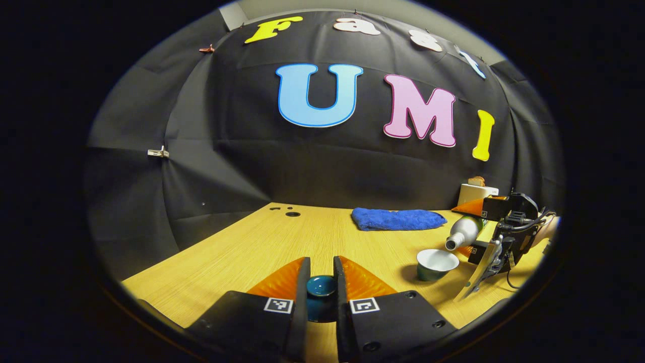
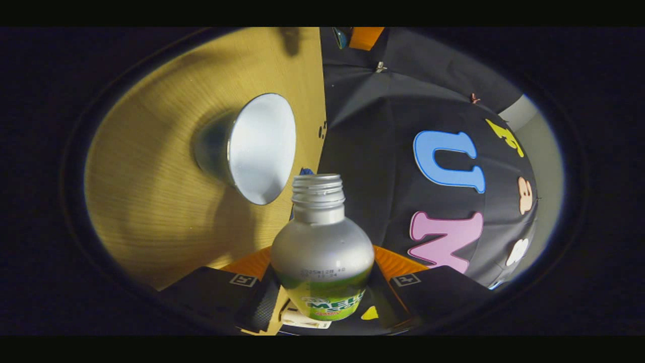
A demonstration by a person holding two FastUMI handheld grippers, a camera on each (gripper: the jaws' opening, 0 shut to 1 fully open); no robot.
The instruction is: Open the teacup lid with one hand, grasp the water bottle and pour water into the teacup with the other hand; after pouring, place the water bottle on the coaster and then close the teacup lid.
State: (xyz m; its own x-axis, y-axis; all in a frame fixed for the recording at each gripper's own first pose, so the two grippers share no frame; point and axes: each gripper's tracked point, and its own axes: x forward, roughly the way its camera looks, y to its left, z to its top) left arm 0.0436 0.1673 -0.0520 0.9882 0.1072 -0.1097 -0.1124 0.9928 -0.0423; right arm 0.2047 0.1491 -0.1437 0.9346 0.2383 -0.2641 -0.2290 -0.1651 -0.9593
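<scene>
Pale wooden counter (image 1: 282, 242). Left hand-held gripper (image 1: 321, 282) nipping dark teal lid (image 1: 321, 286); right hand-held gripper (image 2: 322, 287) clamping tipped silver bottle (image 2: 322, 252) over white-lined teacup (image 2: 259, 148). Pouring; next, likely righting bottle.

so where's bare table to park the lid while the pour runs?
Bare wood runs from the left gripper, shut on the lid, out to the holes and blue towel. Crowded at right: teacup, tilted bottle, right gripper.
</scene>
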